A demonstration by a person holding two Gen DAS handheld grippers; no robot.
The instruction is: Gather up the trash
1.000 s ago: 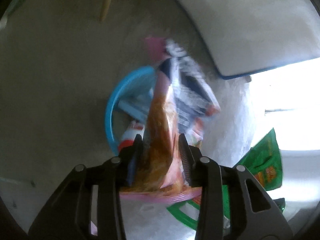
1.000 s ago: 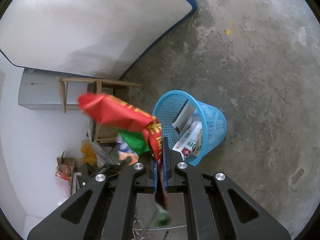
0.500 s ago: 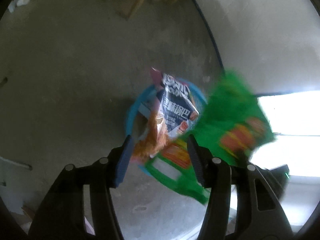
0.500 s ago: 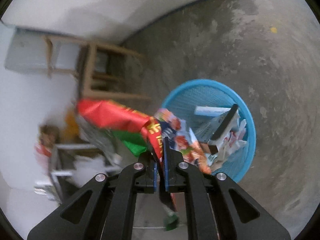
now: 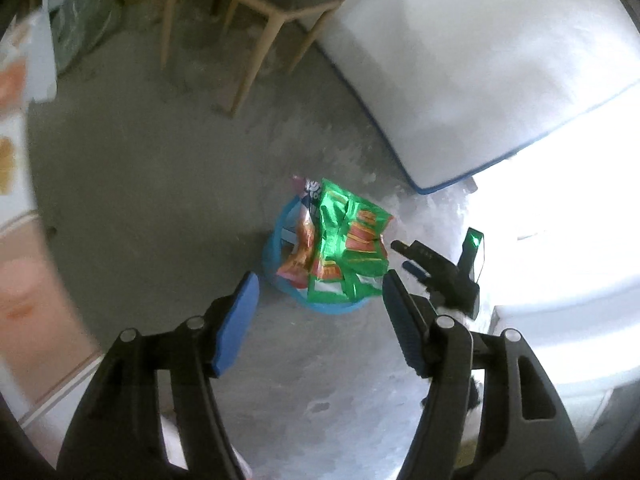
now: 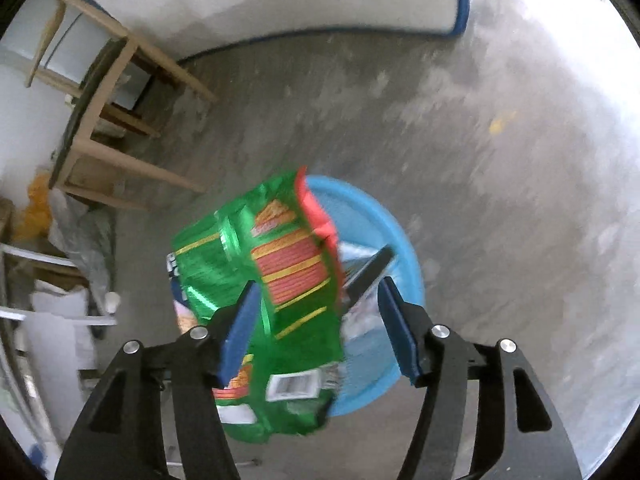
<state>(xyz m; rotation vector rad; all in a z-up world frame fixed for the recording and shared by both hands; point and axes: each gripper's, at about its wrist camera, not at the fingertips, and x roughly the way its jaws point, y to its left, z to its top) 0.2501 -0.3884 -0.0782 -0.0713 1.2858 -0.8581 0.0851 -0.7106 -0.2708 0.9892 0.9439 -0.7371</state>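
My right jaws point(image 6: 316, 320) stood apart, and they had just been opening. I let go there because the blue mesh basket point(image 6: 404, 264) lay directly under them, from the centre of the right wrist view toward 4 o'clock, so the green snack bag point(image 6: 276, 292) could fall straight into it. The bag was between the two blue pads in that view but neither pad pressed on it; it looked loose and blurred, with its barcode end toward 6 o'clock and a red edge at 12 o'clock. I judged it was in the air or just landing.

My left jaws point(image 5: 320, 316) were also apart, had also just been opening, and had nothing between them. They pointed down at the floor with the basket point(image 5: 276, 256) just above them in the left wrist view. There the green bag point(image 5: 352, 244) lay on top of the heap, and an orange snack wrapper point(image 5: 298, 256) lay beside it at 9 o'clock. The bags stuck above the rim, so I judged the basket was nearly full and a light bag could slide off.

The right gripper point(image 5: 436, 268) showed in that view at 3 o'clock of the basket, close beside the rim.

A wooden stool point(image 5: 248, 20) stood at 11 o'clock, and a white mattress with blue piping point(image 5: 480, 80) lay at 1 o'clock, both well apart from the basket, so the drop had free space.
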